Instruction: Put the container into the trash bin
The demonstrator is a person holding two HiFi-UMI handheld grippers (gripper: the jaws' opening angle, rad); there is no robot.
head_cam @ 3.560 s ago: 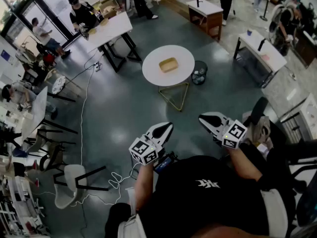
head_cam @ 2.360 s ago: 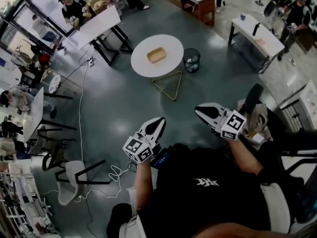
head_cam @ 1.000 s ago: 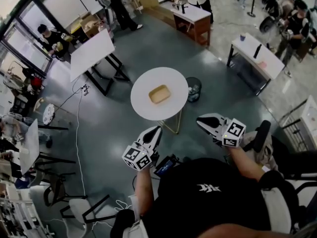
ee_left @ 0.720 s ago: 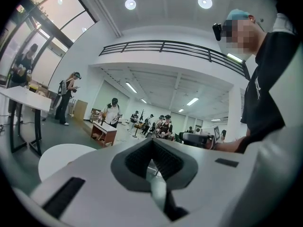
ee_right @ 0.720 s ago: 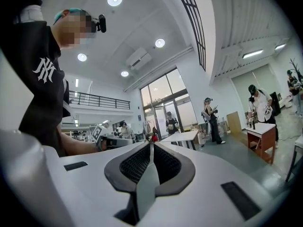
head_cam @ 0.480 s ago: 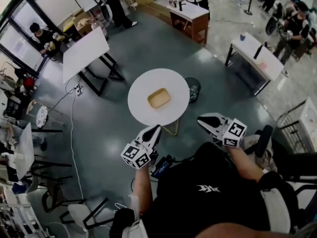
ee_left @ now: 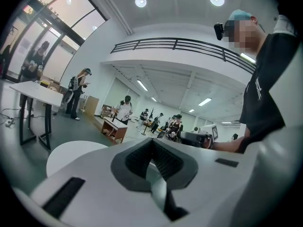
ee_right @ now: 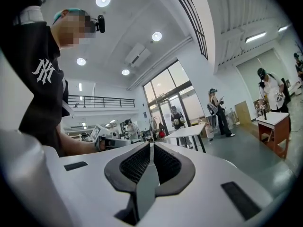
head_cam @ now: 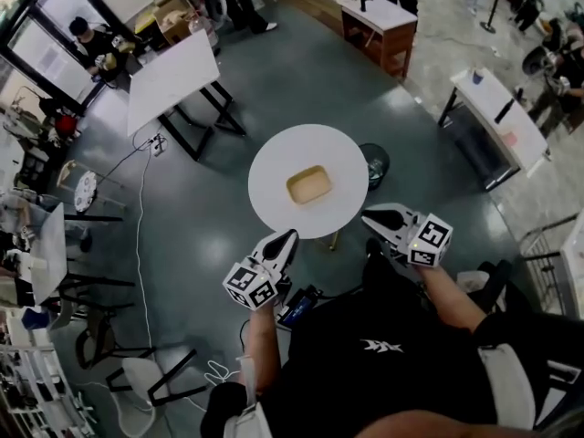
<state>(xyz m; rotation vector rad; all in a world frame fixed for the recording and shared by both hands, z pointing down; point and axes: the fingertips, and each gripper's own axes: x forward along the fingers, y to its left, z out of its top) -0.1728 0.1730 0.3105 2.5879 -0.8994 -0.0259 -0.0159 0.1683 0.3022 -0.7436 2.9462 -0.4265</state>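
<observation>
A shallow tan container [head_cam: 308,185] lies in the middle of a round white table [head_cam: 274,167] in the head view. A black mesh trash bin [head_cam: 375,163] stands on the floor just behind the table's right edge. My left gripper [head_cam: 286,239] is shut and empty, its tips at the table's near edge. My right gripper [head_cam: 369,216] is also shut and empty, just off the table's near-right rim. In the left gripper view the jaws [ee_left: 152,142] meet, with the table top [ee_left: 71,154] low at the left. In the right gripper view the jaws [ee_right: 151,146] are together too.
A tilted white table [head_cam: 173,80] stands at the back left, a brown desk [head_cam: 379,16] at the back, a white desk [head_cam: 497,117] at the right. Cables [head_cam: 139,235] trail over the floor at the left near chairs [head_cam: 137,381]. Several people stand around the room.
The round table and the container have come nearer in the head view. Both grippers have moved forward up to the table's near edge, still shut.
</observation>
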